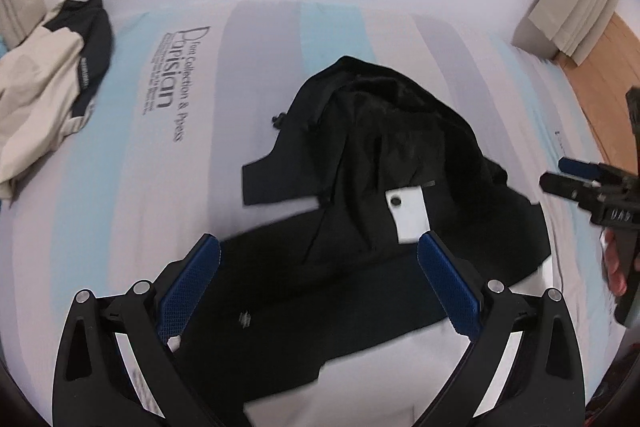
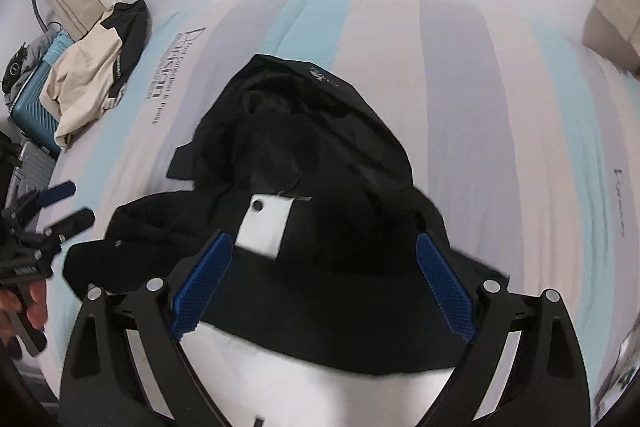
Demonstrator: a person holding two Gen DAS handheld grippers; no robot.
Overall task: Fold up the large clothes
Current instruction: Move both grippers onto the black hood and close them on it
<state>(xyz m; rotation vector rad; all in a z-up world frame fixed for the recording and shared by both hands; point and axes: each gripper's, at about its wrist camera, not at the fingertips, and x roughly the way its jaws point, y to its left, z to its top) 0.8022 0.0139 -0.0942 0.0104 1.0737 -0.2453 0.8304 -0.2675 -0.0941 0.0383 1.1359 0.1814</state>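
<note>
Two tongs, left (image 1: pixel 318 267) and right (image 2: pixel 324 267), hang wide open above the bed (image 2: pixel 460 67), gripping nothing. The black jacket (image 1: pixel 400 147) lies crumpled on the striped cover, directly below and ahead of both, a white tag (image 2: pixel 264 223) showing. A beige garment (image 1: pixel 40 87) lies well apart, far left.

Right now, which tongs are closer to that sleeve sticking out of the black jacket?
Probably the left tongs. They hang open over the black jacket on the side where its sleeve juts out across the striped bedsheet. The right tongs, also open, hover over the jacket's other half.
</note>
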